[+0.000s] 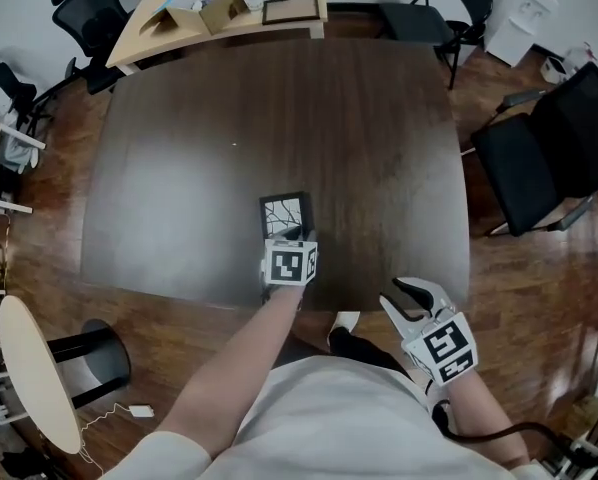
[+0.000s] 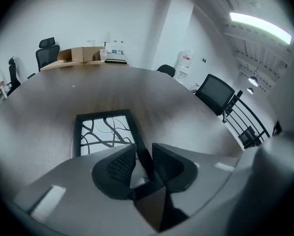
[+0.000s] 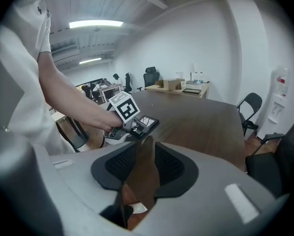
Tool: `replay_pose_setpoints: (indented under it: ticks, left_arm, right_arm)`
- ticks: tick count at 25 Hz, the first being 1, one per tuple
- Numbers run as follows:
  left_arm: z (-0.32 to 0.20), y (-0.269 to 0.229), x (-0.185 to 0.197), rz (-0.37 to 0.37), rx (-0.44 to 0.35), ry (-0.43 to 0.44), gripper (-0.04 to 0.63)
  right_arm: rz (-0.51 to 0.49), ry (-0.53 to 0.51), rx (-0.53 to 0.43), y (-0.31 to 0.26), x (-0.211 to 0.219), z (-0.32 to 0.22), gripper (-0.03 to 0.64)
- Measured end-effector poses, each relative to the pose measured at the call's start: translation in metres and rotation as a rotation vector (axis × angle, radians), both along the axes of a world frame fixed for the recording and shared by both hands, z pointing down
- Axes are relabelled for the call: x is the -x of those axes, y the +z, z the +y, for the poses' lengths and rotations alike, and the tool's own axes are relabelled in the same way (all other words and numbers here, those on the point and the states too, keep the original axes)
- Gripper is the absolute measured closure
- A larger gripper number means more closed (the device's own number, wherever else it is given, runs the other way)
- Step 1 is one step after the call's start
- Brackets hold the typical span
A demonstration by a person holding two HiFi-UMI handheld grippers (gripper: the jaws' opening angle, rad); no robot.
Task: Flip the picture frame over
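Observation:
The picture frame (image 1: 284,213), black-bordered with a branch drawing, lies flat near the front of the dark table (image 1: 179,168). My left gripper (image 1: 285,242) points steeply down at the frame's near end, under its marker cube. In the left gripper view the frame (image 2: 103,130) fills the space ahead. Its right border runs into the gap of the left gripper (image 2: 143,149), whose jaws stand apart and do not visibly press on it. My right gripper (image 1: 409,299) hangs open and holds nothing by the table's front right corner. From the right gripper (image 3: 145,148) I see the frame (image 3: 148,122) beyond.
A light wooden table (image 1: 149,38) with cardboard boxes and another frame (image 1: 290,9) stands at the back. Black office chairs (image 1: 554,148) stand to the right and at the back. A small round table (image 1: 34,368) stands at the lower left on the wooden floor.

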State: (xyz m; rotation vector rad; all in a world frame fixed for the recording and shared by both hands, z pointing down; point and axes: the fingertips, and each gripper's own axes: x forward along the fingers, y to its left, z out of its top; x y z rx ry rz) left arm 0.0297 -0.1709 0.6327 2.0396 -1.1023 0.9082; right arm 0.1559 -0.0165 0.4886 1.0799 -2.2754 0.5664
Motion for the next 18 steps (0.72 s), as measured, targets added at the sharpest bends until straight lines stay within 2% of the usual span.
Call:
replay_pose_setpoints:
  ticks: [6,11,18]
  left_arm:
    - [0.003,0.0,-0.008,-0.046,0.001,-0.004,0.476]
    - [0.005,0.005,-0.007,-0.118,-0.016,-0.027,0.506]
    - [0.007,0.003,-0.004,-0.08,0.009,-0.074,0.529]
  right_arm:
    - [-0.004,-0.022,0.037,0.002,0.007,-0.009,0.495]
    - [-0.01,-0.028,0.052,0.009,0.008,-0.01,0.497]
    - [-0.01,-0.017,0.049,0.005,0.005,-0.018,0.499]
